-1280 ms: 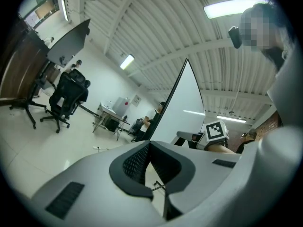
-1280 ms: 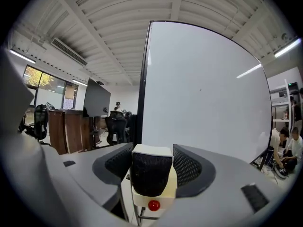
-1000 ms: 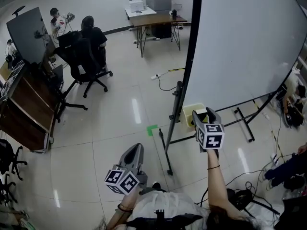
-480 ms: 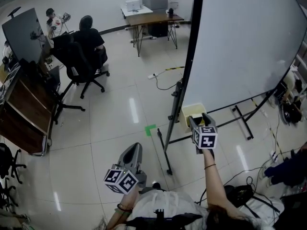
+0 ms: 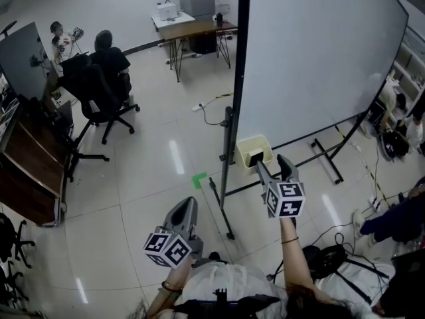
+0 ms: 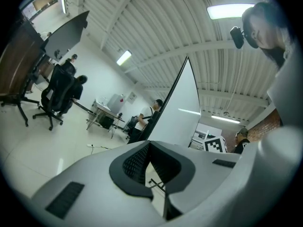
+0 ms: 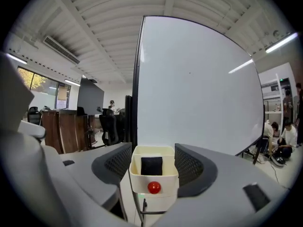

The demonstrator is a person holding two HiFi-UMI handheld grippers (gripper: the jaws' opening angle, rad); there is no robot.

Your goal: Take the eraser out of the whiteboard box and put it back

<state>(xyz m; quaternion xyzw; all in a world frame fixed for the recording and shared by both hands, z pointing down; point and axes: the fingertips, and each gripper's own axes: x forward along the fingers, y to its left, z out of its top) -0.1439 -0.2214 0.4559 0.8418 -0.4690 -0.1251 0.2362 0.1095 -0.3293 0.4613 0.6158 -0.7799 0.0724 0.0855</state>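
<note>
A cream whiteboard box (image 5: 253,151) hangs at the lower left corner of the big whiteboard (image 5: 312,52). In the right gripper view the black eraser (image 7: 151,165) stands upright inside the box (image 7: 154,177), above a red dot (image 7: 154,187) on its front wall. My right gripper (image 5: 272,165) is open just in front of the box, its jaws wider than the box and empty. The same right gripper (image 7: 153,149) frames the box without touching it. My left gripper (image 5: 187,206) hangs low at the left, far from the box. Its fingertips (image 6: 149,144) meet, holding nothing.
The whiteboard stands on a black stand with floor legs (image 5: 226,218). A person sits on an office chair (image 5: 99,78) at the back left, near a table (image 5: 189,26). A wooden desk (image 5: 26,171) lines the left. A cable (image 5: 212,115) and a green mark (image 5: 197,179) lie on the floor.
My right gripper has drawn back from the box and a little to its right, jaws slightly wider. The head view has shifted. The left gripper has hardly moved.
</note>
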